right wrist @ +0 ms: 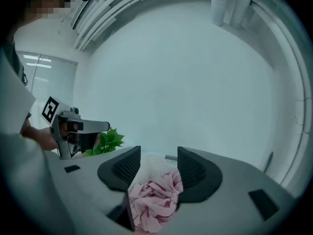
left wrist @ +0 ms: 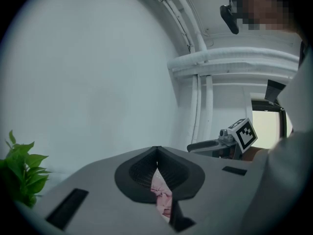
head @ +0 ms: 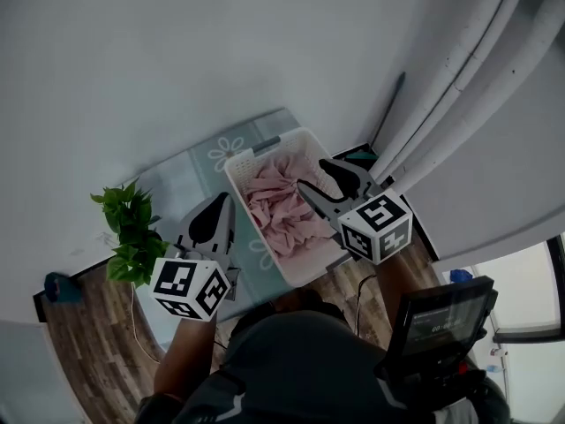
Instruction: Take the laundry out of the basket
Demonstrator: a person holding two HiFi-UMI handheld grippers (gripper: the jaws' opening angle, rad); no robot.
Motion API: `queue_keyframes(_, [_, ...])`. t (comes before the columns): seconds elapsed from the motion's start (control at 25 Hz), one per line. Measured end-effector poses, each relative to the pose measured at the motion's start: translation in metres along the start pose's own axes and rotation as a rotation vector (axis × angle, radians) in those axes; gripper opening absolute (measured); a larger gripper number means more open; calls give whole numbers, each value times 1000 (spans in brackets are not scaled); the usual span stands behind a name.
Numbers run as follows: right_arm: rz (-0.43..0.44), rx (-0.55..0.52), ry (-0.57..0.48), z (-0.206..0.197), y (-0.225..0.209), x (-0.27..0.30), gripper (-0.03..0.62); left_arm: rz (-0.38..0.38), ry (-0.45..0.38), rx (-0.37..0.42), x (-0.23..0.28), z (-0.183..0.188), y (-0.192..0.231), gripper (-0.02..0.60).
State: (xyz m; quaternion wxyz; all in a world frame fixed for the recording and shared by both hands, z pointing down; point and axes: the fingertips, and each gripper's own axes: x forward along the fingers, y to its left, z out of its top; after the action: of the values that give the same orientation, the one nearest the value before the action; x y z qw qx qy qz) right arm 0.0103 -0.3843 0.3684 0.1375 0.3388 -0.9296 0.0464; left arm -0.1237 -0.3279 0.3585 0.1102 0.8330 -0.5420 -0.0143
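Note:
A white laundry basket (head: 237, 162) stands on a pale flowered mat (head: 185, 179), full of crumpled pink laundry (head: 278, 206). My right gripper (head: 312, 173) hovers over the basket's right half, open. In the right gripper view its jaws (right wrist: 159, 153) stand apart above the pink laundry (right wrist: 154, 199) and the basket's perforated wall (right wrist: 152, 164), pressing nothing. My left gripper (head: 216, 208) is over the mat, left of the basket. It points level at the wall, shut (left wrist: 156, 151), with a wedge of pink cloth (left wrist: 162, 195) between the jaws behind the tips. The head view hides that cloth.
A green potted plant (head: 132, 232) stands left of the mat. White pipes (head: 477, 78) run along the wall at the right. A small blue object (head: 57, 285) lies on the wood floor at far left. A black device (head: 441, 321) sits near my right side.

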Motion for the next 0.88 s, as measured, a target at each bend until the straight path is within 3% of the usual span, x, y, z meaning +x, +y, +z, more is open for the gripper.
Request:
queue_keyframes(0.44, [258, -204, 306, -82, -2, 62, 470, 152, 32, 4, 3, -18, 17, 9])
queue_keyframes(0.72, [397, -261, 466, -137, 6, 94, 495, 218, 60, -22, 2, -38, 28, 9])
queue_keyframes(0.88, [412, -257, 553, -168, -3, 114, 497, 250, 83, 46, 5, -45, 27, 9])
